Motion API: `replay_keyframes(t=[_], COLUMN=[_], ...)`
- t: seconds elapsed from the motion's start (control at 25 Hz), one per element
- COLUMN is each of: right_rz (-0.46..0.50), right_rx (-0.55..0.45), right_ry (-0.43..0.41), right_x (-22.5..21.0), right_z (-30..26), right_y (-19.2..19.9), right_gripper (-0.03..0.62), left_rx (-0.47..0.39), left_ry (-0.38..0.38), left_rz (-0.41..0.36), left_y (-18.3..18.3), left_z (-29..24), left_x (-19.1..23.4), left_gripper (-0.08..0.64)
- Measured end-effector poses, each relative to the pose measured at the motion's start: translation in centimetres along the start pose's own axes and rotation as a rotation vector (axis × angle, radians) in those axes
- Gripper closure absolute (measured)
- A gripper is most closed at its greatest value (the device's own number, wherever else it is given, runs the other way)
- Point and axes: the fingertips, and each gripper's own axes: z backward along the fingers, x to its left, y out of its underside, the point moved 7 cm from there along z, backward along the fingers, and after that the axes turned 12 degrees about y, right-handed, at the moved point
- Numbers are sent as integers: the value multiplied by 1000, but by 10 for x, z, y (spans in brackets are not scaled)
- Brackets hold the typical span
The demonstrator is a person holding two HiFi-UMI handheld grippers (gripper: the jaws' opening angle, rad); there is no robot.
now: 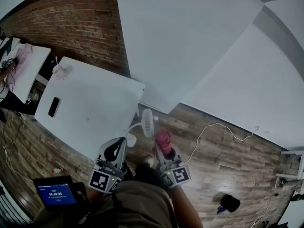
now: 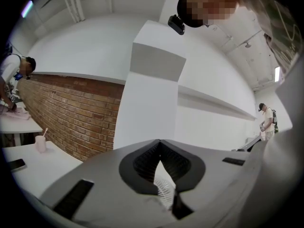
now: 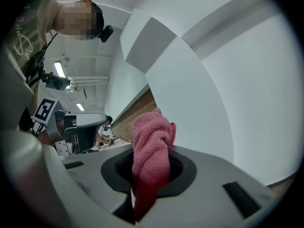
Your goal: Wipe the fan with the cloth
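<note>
Between the jaws of the left gripper (image 2: 164,186) sits a thin white ribbed part of the fan (image 1: 148,122). The jaws are closed tightly on it, with almost no gap between them. In the head view the left gripper (image 1: 121,145) is at the lower end of the fan's curved white stem. The round fan head stands ahead of the jaws and a little to their right.

The right gripper (image 3: 147,175) has its jaws partly apart and pressed on a pink cloth (image 3: 151,148). The cloth is bunched up, rises above the jaws and also hangs down below them. In the head view the cloth (image 1: 163,139) sticks out in front of the right gripper (image 1: 165,151). It is just beside the fan head, on the right side of it. Whether cloth and fan touch I cannot tell.

Ahead of the left jaws, beyond the fan, is a white table (image 1: 95,118) with a dark phone (image 1: 54,107) lying on it.
</note>
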Motion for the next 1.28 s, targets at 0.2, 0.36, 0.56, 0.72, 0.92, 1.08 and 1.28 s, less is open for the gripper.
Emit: replay_keyframes(t=[0.2,0.36,0.56,0.72,0.92,1.08,1.28], right_rz=[-57,-50,-60,-45,-20,-13,-19], right_rx=[29,68,100,86,143,155,193], right_ry=[13,-21,-27,-47,-88,-97,-115], right_x=[-11,-16,-26,-34,-32,-33,-31], right_z=[-12,-12,-17,-21,-25,-29,-36], right_y=[15,35,49,64,82,86,83], right_gripper=[502,502,502,502,502,502,502], left_rx=[14,25,51,59,70,79,86], left_ry=[-11,-27,-51,-65,-85,-87,-85], left_rz=[-1,10,29,21,27,35,36], left_y=[6,18,31,32,32,35,36], left_z=[-7,-8,-15,-12,-5,-6,-8], left_x=[1,-4,-5,-3,1,-1,-2], left_gripper=[540,539,540,540,540,540,538])
